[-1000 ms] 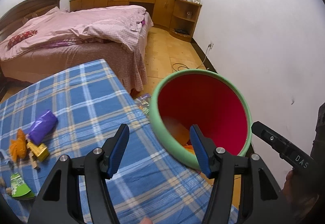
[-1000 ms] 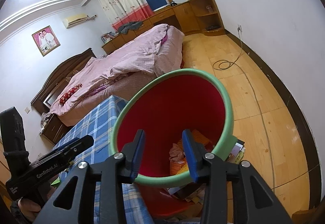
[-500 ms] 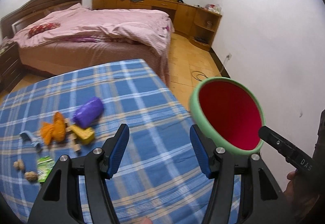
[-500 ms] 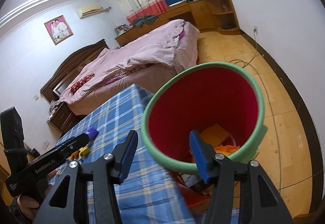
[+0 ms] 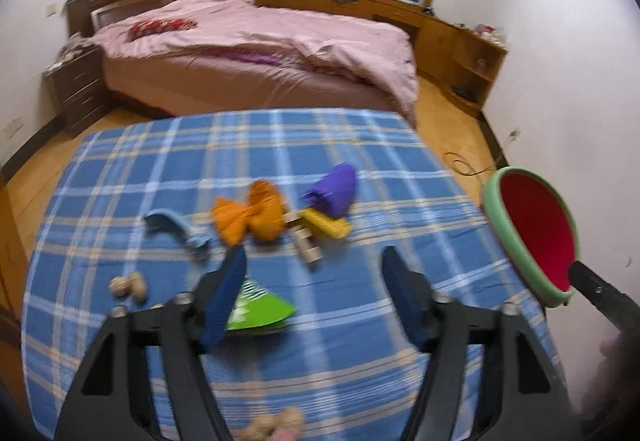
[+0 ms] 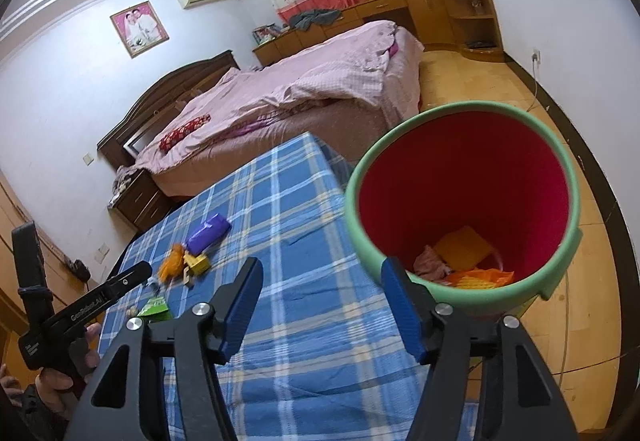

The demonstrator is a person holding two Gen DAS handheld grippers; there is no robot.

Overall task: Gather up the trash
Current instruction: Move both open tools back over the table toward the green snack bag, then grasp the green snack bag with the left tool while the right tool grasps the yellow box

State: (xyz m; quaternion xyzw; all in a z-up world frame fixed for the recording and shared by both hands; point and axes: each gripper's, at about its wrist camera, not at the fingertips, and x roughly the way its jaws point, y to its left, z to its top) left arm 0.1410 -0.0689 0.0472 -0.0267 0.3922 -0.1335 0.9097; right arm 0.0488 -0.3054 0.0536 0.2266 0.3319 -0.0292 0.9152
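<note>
Trash lies on the blue plaid table point(image 5: 360, 341): an orange wrapper point(image 5: 248, 217), a purple packet point(image 5: 334, 189), a yellow piece point(image 5: 325, 223), a blue scrap point(image 5: 176, 227), a green packet point(image 5: 260, 308) and peanuts point(image 5: 128, 284). My left gripper point(image 5: 314, 299) is open and empty above the green packet. The red bin with a green rim point(image 6: 464, 201) stands off the table's right edge and holds trash; it also shows in the left wrist view point(image 5: 536, 233). My right gripper point(image 6: 322, 309) is open and empty, near the bin's rim.
A bed with pink bedding point(image 5: 256, 53) stands beyond the table. Wooden cabinets point(image 5: 460, 41) line the far wall. A cable point(image 5: 464, 165) lies on the wooden floor. More peanuts point(image 5: 276, 423) lie at the near table edge.
My left gripper swung left from the bin to over the trash on the table. My right gripper opened wider and drew back from the bin's mouth.
</note>
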